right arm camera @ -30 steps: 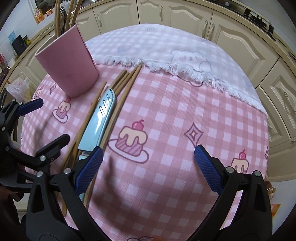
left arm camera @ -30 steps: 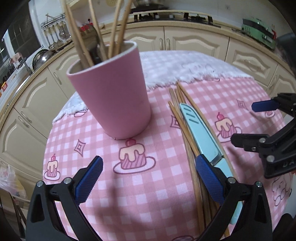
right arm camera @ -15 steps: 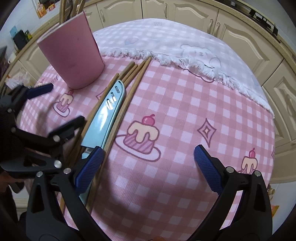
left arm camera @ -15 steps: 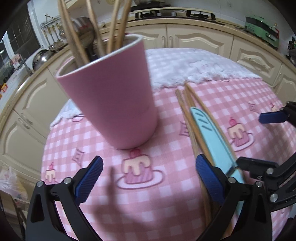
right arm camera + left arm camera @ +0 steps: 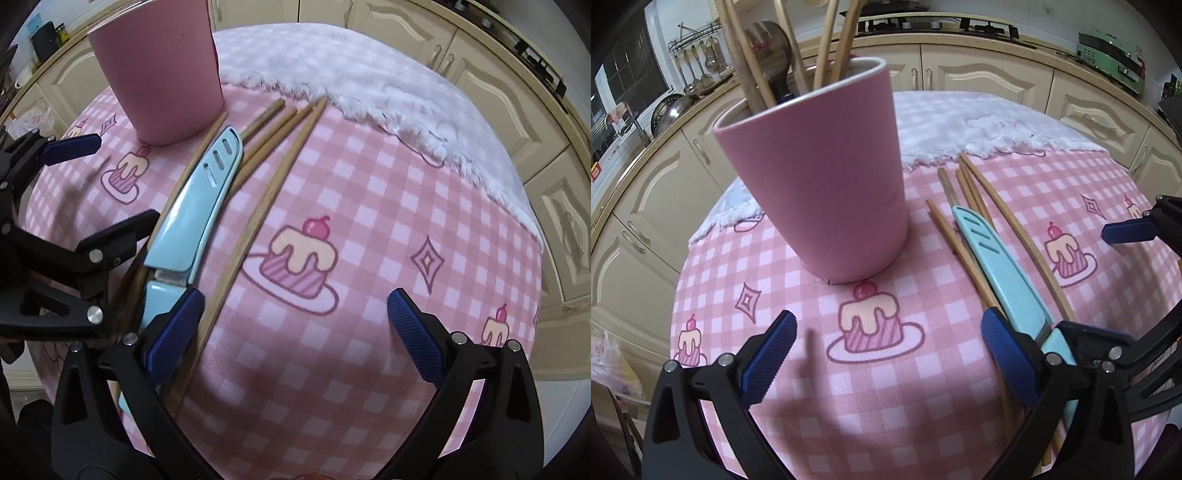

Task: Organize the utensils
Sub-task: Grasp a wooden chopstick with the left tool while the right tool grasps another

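Two claws, both wide, neither holding anything. Largest item first: the cloth (image 5: 798,373) covers the table, and on it the cup (image 5: 820,184) stands upright at 11 o'clock from my left claw (image 5: 886,350), near, already stocked with sticks and a ladle. Next, the knife (image 5: 199,210), pale blue and sheathed, lies flat just beside the cup; its long axis runs from 7 to 1 o'clock in the right wrist view, handle end nearest me. My right claw (image 5: 295,332) has its left pad just beside that handle, so the right is the nearer hand for it, though the left's right pad is close too. Smallest, the chopsticks (image 5: 258,218) lie loose along the same axis, some under the knife, one apart on its right.

Against one second ago: both claws have advanced; cup and knife loom larger, and the left claw has closed in on the knife handle. Utensils on the cloth unmoved.
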Demonstrator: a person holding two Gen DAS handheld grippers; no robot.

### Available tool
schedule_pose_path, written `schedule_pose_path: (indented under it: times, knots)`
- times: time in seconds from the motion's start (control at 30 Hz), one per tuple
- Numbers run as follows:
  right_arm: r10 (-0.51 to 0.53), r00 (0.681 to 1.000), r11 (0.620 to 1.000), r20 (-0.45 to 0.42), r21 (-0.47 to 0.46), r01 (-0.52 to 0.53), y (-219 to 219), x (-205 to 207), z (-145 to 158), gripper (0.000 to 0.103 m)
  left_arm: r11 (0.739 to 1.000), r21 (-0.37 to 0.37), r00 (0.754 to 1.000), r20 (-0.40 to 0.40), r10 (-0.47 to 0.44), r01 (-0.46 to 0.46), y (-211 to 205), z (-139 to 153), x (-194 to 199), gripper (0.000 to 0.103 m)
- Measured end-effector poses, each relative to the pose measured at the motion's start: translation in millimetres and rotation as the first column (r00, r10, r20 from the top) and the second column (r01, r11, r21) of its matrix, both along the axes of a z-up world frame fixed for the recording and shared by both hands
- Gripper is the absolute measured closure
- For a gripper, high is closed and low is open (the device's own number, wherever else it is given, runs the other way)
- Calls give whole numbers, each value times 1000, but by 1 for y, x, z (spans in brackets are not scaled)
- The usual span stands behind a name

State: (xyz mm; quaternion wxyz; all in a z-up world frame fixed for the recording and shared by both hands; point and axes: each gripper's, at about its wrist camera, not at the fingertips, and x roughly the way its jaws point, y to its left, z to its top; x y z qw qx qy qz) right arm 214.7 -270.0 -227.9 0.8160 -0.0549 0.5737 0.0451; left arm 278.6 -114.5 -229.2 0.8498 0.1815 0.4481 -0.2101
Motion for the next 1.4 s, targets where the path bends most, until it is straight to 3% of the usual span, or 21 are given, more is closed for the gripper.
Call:
schedule_pose_path:
  times: [0.2,0.83,1.0,1.4]
  knots:
    - [-47,999,999,-7,-15,47,-22,3,3,6,999,45,1000,1,-24,24,-11,-4,-2,5]
    - [-60,998,998,-3,12,60,-35,5,3,6,999,22,999,-27,-39,40,-27,1,0,5]
    - [-58,998,998,-3,13,58,-34,6,2,6,1000,-2,999,-50,7,-7,-26,0,8,5]
    - [-62,998,998,-3,16,62,-37,7,1,6,999,37,999,-42,12,-11,-27,-1,14,5]
